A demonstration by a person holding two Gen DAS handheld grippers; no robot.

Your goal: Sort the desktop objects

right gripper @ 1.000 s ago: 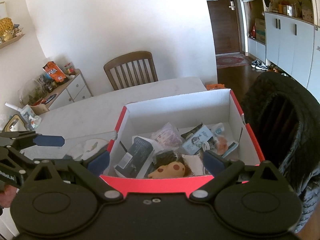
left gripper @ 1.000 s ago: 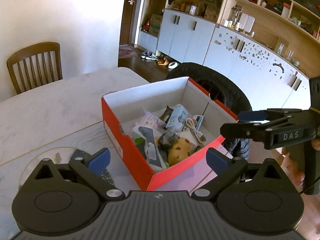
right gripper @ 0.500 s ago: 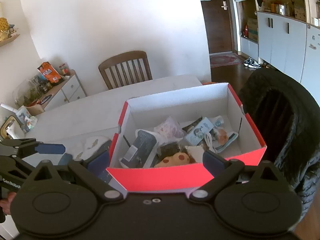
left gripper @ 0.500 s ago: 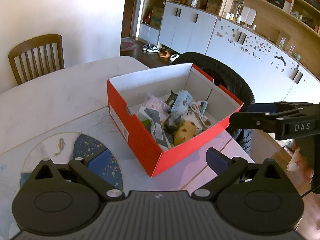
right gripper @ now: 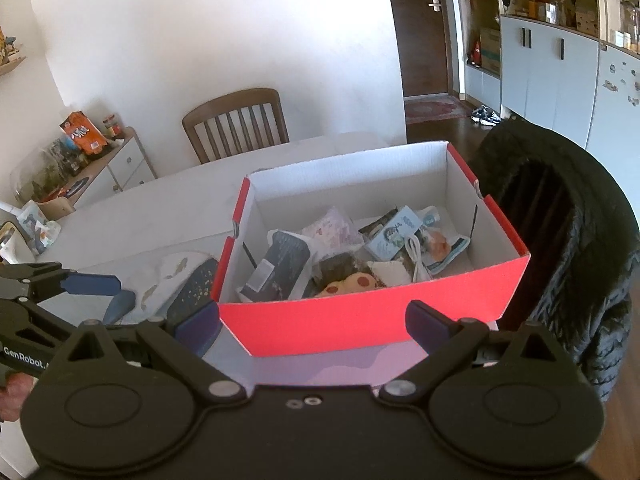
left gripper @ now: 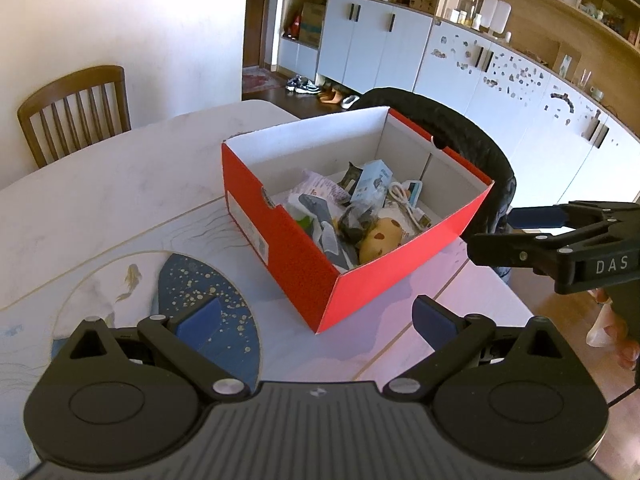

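The box is red outside and white inside. In it lies a tan toy with brown spots, a pale blue packet and a white cable. The mat is dark blue flecked with gold. The table is white marble.

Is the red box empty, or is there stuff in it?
There is stuff in it. The red box has no lid, and its bottom is covered with a spotted yellow toy, a white cable and packets.
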